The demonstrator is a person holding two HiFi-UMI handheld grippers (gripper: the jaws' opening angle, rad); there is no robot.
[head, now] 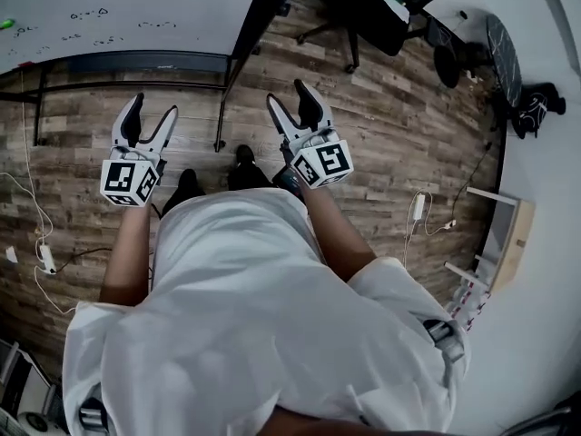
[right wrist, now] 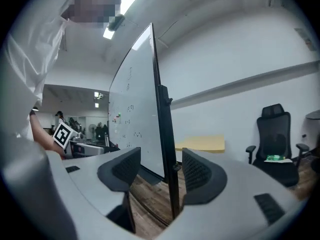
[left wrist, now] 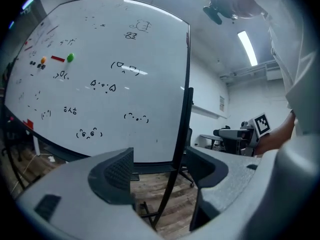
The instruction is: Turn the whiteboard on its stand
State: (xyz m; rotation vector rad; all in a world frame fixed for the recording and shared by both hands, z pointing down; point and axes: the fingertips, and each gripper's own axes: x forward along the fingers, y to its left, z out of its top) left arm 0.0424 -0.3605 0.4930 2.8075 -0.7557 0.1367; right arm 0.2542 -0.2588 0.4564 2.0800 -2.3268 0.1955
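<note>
Standing at the upper left of the head view, the whiteboard (head: 136, 12) shows its written face tilted up and toward the person, with small doodles and a green magnet (left wrist: 70, 57) on it. Its black side upright (head: 243, 57) runs down to the wooden floor (head: 390, 134) just ahead of the feet. The person seems to have stopped at this near edge because a board on a stand is most easily swung from its side frame. In the right gripper view the board is seen almost edge-on, and the upright (right wrist: 167, 149) lines up through the gap of the right gripper (right wrist: 159, 166). Its jaws are spread wide with nothing pressed between the pads, and the post is well beyond them. That alignment looks like aiming before a reach. The left gripper (left wrist: 160, 166) is likewise spread and empty, and faces the board's flat side, probably ready to push or steady the panel. In the head view both claws hover apart from the board at centre frame. An office chair (head: 372, 7) stands at the upper right, near the board's far swing.
</note>
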